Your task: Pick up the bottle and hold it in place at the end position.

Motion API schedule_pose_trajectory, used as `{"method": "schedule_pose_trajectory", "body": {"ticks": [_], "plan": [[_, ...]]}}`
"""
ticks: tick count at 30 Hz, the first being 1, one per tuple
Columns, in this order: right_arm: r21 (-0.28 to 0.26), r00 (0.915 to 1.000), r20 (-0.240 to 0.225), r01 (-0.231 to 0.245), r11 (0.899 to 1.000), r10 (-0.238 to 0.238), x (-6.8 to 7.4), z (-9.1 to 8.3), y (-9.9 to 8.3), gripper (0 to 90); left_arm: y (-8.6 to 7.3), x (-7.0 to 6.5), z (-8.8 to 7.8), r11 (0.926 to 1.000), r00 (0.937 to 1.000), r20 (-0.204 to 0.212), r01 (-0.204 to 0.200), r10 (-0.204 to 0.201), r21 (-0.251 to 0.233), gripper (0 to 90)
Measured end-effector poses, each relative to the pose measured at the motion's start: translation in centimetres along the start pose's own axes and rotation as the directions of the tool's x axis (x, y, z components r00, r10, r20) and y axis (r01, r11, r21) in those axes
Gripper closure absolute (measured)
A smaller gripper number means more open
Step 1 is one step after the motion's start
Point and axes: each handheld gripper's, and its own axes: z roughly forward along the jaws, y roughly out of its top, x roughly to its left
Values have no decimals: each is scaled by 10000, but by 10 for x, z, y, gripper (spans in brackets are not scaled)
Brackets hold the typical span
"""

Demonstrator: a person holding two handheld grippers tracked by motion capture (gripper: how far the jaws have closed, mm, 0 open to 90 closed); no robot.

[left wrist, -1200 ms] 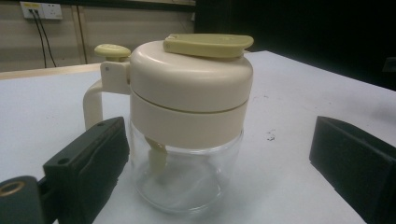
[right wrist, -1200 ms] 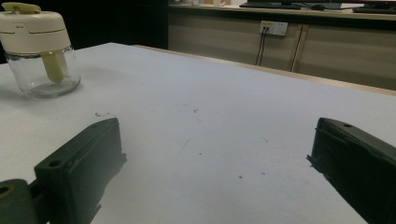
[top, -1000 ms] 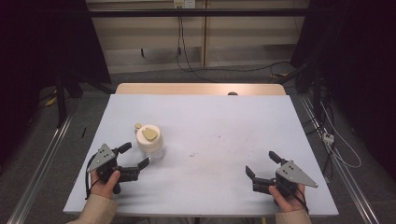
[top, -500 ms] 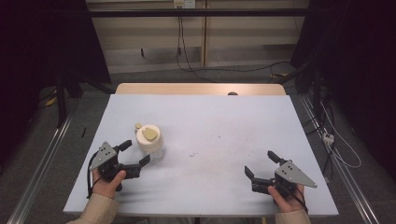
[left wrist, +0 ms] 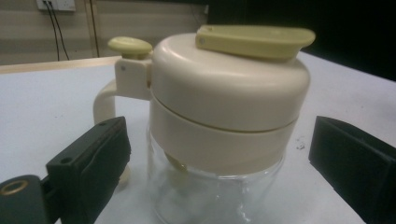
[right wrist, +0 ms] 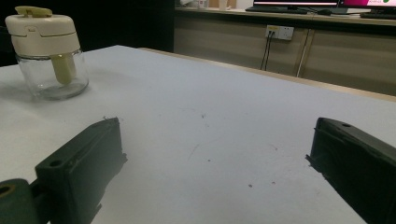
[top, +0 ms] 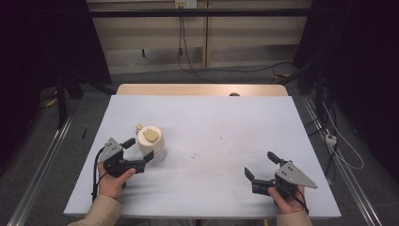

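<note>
A glass jar [top: 151, 142] with a cream lid and pale green tab stands upright on the left of the white table [top: 216, 122]. My left gripper [top: 139, 149] is open, one jaw on each side of the jar without touching it; the left gripper view has the jar [left wrist: 224, 130] close up between the jaws, with its handle and green knob at the left. My right gripper [top: 260, 165] is open near the front right of the table, nothing between its jaws. In the right gripper view the jar [right wrist: 49, 51] stands far off at the upper left.
A wooden strip [top: 202, 89] edges the table's far side. Cables [top: 339, 146] and a power strip lie on the floor to the right. Metal rails [top: 42, 165] run along the floor at the left. Small dark specks [top: 195, 154] mark the table's middle.
My left gripper has moved forward toward the jar, so its jaws now flank it. The right gripper has barely moved.
</note>
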Motion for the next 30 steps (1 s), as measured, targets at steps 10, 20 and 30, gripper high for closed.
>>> {"method": "schedule_pose_trajectory", "body": {"ticks": [10, 20, 30], "plan": [[-21, 10000, 30, -5, 10000, 5, 0, -1, 0, 20, 3, 0, 6, 9998, 10000, 3, -46, 46, 203, 55], [15, 10000, 5, 5, 10000, -5, 0, 1, 0, 21, 2, 0, 15, 9995, 10000, 67, 14, -16, 322, 51], [45, 10000, 29, 21, 10000, -21, 1, 1, -1, 23, 1, -1, 26, 9985, 9999, 35, 107, -109, 531, 46]]}}
